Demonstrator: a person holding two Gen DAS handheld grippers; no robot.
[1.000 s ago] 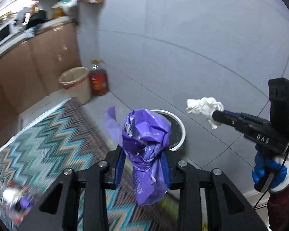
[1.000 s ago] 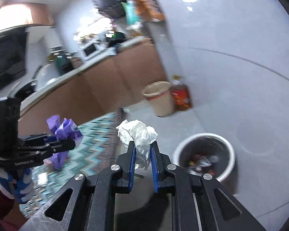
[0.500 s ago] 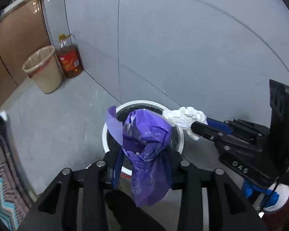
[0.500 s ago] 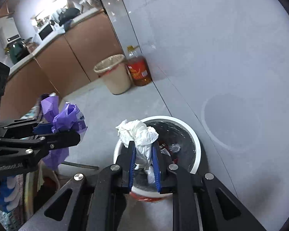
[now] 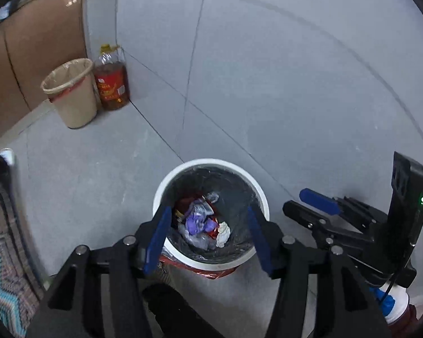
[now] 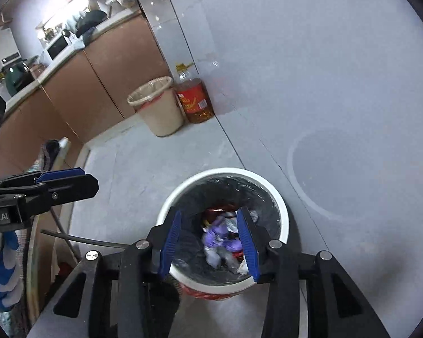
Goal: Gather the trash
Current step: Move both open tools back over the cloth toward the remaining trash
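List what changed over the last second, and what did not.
Both grippers swung over the white bin and let go. The purple bag dropped from the left gripper, the white tissue from the right gripper; both lie inside, with both jaws opening, empty. The beige bin and oil bottle stayed put.

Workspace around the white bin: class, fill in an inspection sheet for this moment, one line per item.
Surface: grey tiled floor, patterned rug at the left edge.
Job's things: white bin with a dark liner; purple bag and white tissue lie inside.
Clutter: beige bin, oil bottle by the wall.
Grippers: left gripper and right gripper jaws opening over the bin, nothing between them.
Cables: thin black cable at the right gripper's handle.
Surroundings: brown cabinets, cluttered counter.
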